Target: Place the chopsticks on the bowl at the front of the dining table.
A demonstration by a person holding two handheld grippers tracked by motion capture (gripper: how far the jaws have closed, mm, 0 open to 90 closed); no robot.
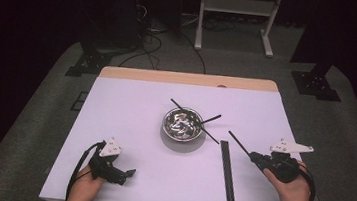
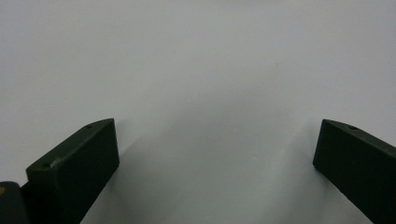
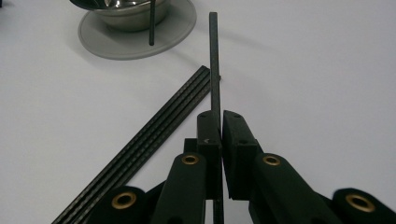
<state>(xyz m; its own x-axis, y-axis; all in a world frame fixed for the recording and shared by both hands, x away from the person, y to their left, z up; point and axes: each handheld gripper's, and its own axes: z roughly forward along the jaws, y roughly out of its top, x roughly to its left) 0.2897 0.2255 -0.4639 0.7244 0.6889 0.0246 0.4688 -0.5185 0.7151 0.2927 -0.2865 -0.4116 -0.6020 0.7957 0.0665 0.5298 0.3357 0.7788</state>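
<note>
Rod (image 3: pixel 214 65) clamped between right gripper (image 3: pixel 220 122) jaws, near table's right edge; rod bundle (image 1: pixel 228 176) and bowl (image 1: pixel 182 122) alongside. Left gripper (image 2: pixel 215 154) jaws spread, empty.

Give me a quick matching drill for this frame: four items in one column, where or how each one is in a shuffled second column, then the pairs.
Items:
1. left gripper
2. right gripper
3. steel bowl
4. row of black rods

States:
A. lying flat on the white table, in front of the right hand
B. jaws wide apart, nothing between them
C. mid-table, on a grey mat, rods leaning out of it
D. jaws closed on a single black rod

Pairs: 1-B, 2-D, 3-C, 4-A
</note>
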